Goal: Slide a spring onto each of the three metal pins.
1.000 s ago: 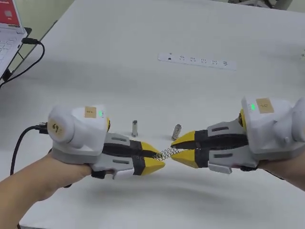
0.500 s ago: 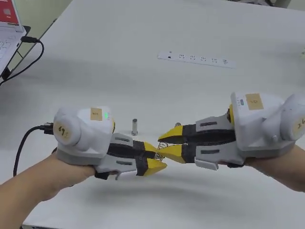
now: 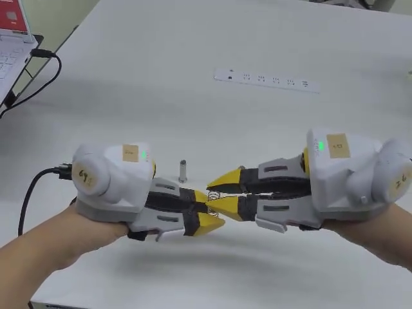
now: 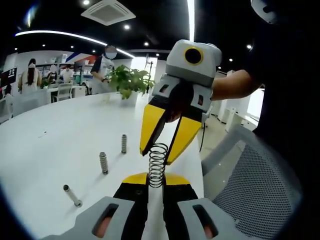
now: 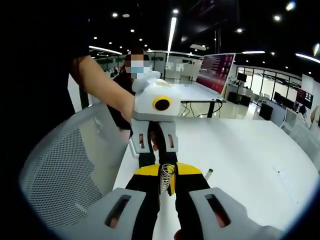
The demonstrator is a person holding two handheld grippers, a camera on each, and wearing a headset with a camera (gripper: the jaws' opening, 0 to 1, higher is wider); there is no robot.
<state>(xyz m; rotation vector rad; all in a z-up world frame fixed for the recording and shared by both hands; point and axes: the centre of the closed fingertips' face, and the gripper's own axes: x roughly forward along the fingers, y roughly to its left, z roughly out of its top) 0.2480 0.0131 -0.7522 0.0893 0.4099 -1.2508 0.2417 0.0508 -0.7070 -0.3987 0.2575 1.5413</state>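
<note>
My two tools have closed in on each other since a second ago, and the stretch of spring that showed between them is now nearly covered. My left gripper (image 4: 149,181) has its jaws pinched together on the near end of the spring (image 4: 158,165), which stands straight out from the tips. My right gripper (image 3: 216,195) meets it nose to nose, jaws parted in a narrow V that straddles the spring's free end; I cannot tell whether its tips press on the coils or only flank them. Both are held up off the white table (image 3: 161,77). In the left gripper view, off to the side of my tips, a bare pin (image 4: 72,195) stands on the table. Past it stand a second pin (image 4: 103,162) and a third pin (image 4: 124,143), each with a coil around it. Farther back lies a white power strip (image 3: 266,82). At the table's far left corner sits a laptop (image 3: 9,32) with a black cable (image 3: 40,82) trailing from it.
</note>
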